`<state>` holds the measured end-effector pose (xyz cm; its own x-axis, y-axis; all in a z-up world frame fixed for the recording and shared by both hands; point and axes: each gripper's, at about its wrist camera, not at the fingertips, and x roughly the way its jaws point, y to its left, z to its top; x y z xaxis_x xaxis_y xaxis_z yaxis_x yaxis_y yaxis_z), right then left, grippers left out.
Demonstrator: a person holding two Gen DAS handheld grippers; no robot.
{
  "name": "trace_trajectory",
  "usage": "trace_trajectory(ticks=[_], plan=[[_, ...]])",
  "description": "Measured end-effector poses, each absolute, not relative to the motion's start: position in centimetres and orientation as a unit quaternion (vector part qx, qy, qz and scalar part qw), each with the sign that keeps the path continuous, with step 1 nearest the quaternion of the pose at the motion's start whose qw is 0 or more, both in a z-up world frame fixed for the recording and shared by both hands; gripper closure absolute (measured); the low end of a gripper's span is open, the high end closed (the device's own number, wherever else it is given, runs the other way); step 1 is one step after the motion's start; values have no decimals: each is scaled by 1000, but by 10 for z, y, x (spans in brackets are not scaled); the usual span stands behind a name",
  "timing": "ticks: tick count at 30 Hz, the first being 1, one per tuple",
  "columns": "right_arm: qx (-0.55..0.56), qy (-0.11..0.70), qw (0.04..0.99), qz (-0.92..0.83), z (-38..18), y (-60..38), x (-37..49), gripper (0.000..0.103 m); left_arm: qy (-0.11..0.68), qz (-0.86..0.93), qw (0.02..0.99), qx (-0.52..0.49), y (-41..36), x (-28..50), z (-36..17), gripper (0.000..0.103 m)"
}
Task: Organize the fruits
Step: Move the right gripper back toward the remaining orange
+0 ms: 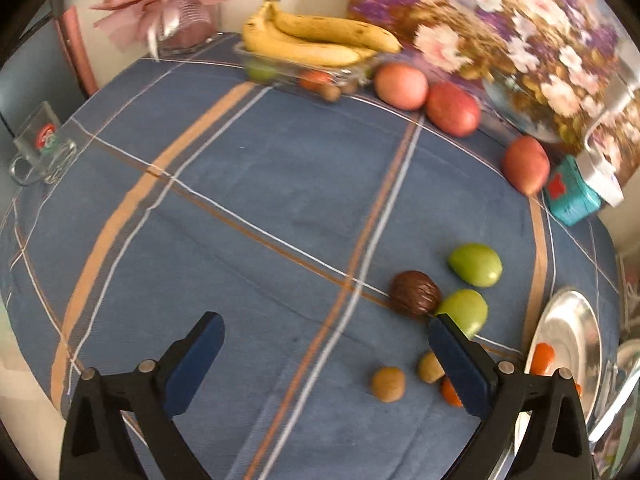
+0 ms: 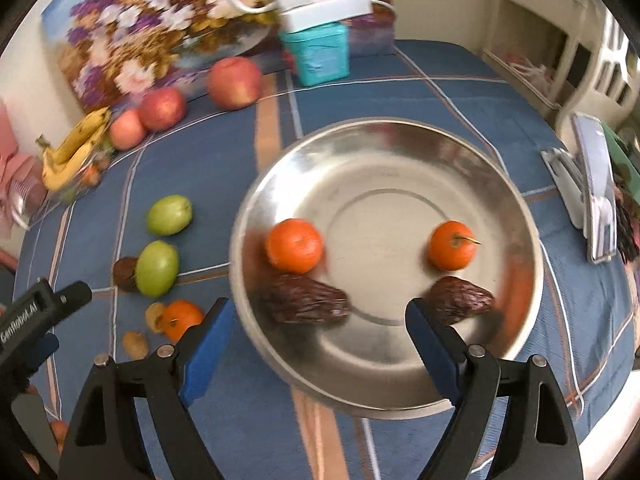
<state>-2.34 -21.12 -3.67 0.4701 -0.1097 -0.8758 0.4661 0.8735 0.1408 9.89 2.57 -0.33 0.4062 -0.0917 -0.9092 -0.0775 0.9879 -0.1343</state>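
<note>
Both grippers tilt downward, fingers (image 2: 208, 344) spread.

Polished metal plate (image 2: 400, 152) with mirror sheen, matt woven cloth (image 1: 260, 200) with stripes, smooth glossy tangerines (image 2: 295, 245), wrinkled dark fruits (image 2: 306, 300) with dull gloss, smooth waxy green fruits (image 1: 476, 265), clear glass mug (image 1: 42, 146), matt black plastic gripper frames
</note>
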Motion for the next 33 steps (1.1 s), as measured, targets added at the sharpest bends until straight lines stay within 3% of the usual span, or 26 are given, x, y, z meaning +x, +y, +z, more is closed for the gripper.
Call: trace_trajectory(ticks=[6,8,33], plan=[[179,479,849,-131,-33,-184,-10,14,537,13,840,-77,42,96,-1,0],[175,477,853,-121,-32,-174,-7,6,536,19,841,-78,47,95,-1,0],[193,497,844,-54,-42,-134,21,6,532,22,842,-81,48,104,-14,0]])
